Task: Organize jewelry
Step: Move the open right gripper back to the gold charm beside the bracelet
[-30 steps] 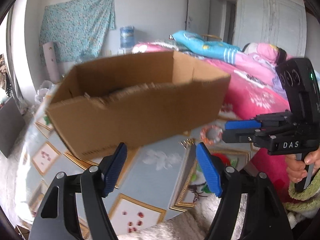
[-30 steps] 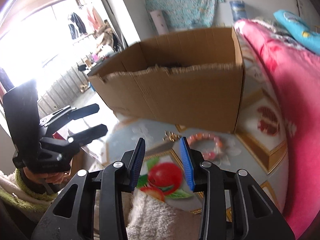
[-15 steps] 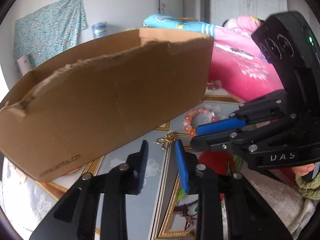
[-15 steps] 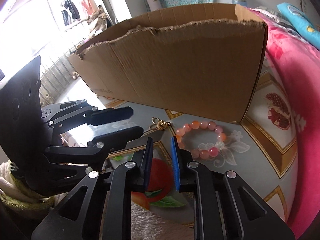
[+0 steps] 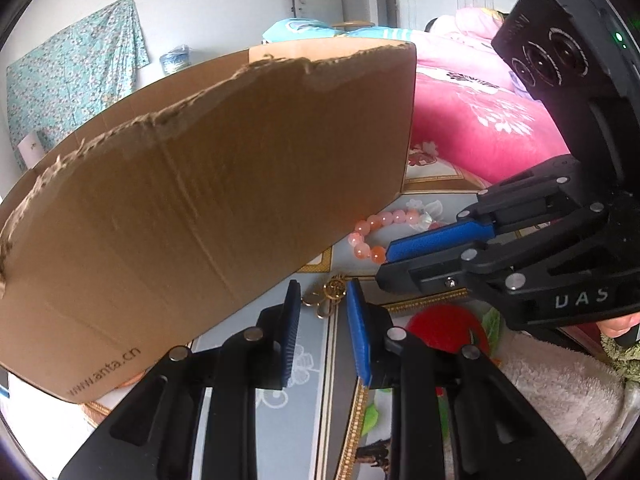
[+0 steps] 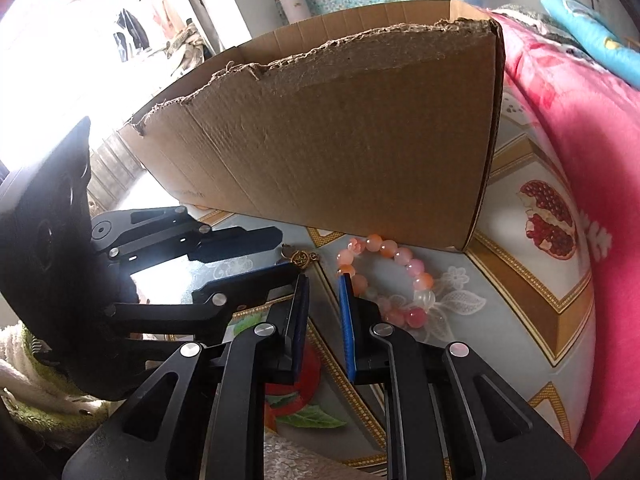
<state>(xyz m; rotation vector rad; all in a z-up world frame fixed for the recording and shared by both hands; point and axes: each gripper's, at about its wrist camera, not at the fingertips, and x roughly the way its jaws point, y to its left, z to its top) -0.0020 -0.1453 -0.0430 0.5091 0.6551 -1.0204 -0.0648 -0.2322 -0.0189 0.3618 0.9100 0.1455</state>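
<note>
Both wrist cams look down-fwd, close; share cardboard box (image 5: pixel 208 208), bead bracelet (image 6: pixel 384 276), and each other's gripper.

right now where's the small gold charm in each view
Left wrist view: the gold charm lies low of centre on the patterned cloth, just beyond the tips of the left hand-held gripper.
Right wrist view: the charm sits left of centre, just left of the pink bead bracelet.
Shared landmark: the cardboard box with its torn top edge stands right behind the charm in both views.
</note>
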